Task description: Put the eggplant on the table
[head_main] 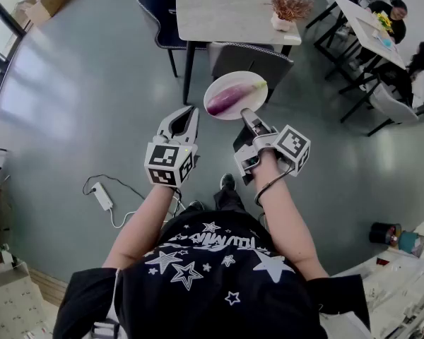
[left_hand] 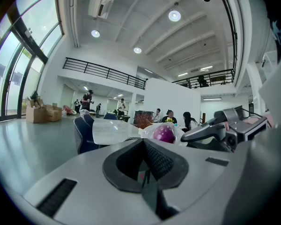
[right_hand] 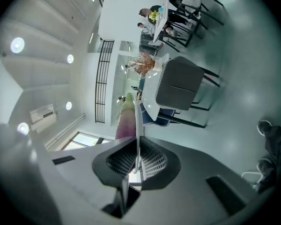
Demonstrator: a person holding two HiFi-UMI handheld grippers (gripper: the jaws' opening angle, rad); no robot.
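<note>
Right gripper (head_main: 248, 116) jaws pinch the plate (head_main: 234, 78) holding the eggplant (head_main: 227, 99); left gripper (head_main: 188, 111) jaws clenched empty.

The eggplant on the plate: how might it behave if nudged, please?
The eggplant looks rounded and smooth, so it would probably roll or slide easily. It lies loose on a shallow plate that the right gripper clamps by the rim, so a tilt may shed it.

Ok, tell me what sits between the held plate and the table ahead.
A grey chair, pushed up to the table; the head view shows it just beyond the plate carrying the eggplant.
</note>
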